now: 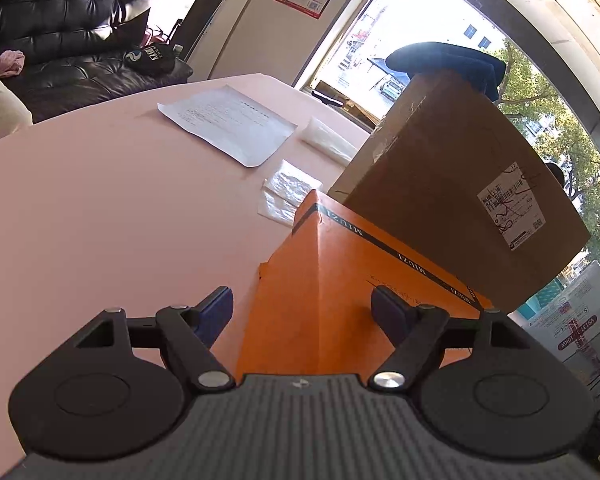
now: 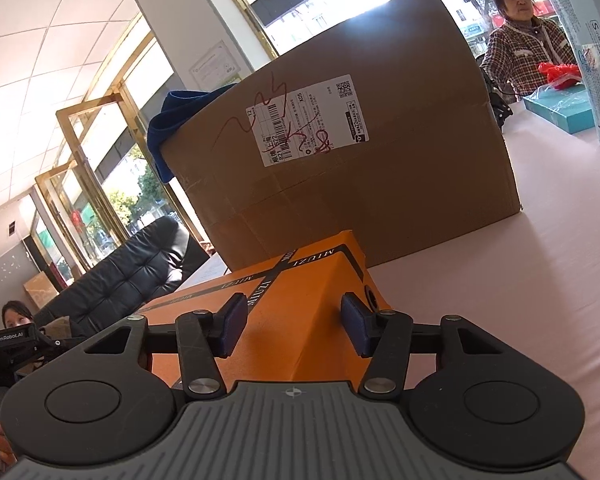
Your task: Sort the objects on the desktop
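Observation:
An orange box (image 1: 340,280) with black ribbon print lies on the pink table (image 1: 100,220), against a large brown cardboard box (image 1: 460,184). My left gripper (image 1: 302,312) is open and hangs over the orange box's near corner: the left finger is over the table, the right finger over the box top. In the right wrist view the orange box (image 2: 300,292) shows from its other end. My right gripper (image 2: 296,328) is open, its fingers straddling that box's corner ridge. I cannot tell whether either gripper touches the box.
A dark blue cloth (image 2: 172,120) lies on the brown box (image 2: 360,140). A printed sheet (image 1: 228,124) and clear plastic bags (image 1: 288,192) lie farther out on the table. Teal and white boxes (image 2: 580,60) stand at the right. A person in a plaid top (image 2: 520,52) stands behind the table; a black sofa (image 1: 68,40) is beyond.

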Demonstrator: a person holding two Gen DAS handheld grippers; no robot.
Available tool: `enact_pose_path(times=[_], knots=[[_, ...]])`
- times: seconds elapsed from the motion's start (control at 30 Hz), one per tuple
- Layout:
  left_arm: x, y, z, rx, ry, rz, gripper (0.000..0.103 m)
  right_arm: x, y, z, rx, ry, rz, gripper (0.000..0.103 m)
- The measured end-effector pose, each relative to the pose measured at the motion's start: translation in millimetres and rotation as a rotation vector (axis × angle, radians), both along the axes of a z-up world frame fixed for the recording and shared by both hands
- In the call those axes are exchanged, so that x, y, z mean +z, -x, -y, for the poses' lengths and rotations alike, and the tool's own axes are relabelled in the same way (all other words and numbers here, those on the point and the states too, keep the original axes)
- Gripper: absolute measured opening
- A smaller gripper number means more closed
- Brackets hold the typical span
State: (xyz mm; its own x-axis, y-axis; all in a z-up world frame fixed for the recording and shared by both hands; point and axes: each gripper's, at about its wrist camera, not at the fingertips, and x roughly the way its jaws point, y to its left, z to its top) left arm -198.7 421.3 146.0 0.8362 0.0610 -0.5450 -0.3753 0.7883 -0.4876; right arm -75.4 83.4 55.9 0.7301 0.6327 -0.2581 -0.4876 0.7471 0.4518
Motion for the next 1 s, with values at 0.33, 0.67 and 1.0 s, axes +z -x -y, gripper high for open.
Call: enact_pose_path(times=[0.33,0.67,1.0], knots=[[-18,9,0,-0.022,0.027,-0.044,0.077,-4,-2,-3,-0.002,0.031,-0.012,0.051],[-28,15,-1,-0.011,0.018,0.004,0.086,-9,-6,-4,-0.002,0.034,-0.043,0.054],[-20,-7,15,-0.090,0.058,-0.046,0.086,-9,-28,27,0.028,-0.145,-0.237,0.085]])
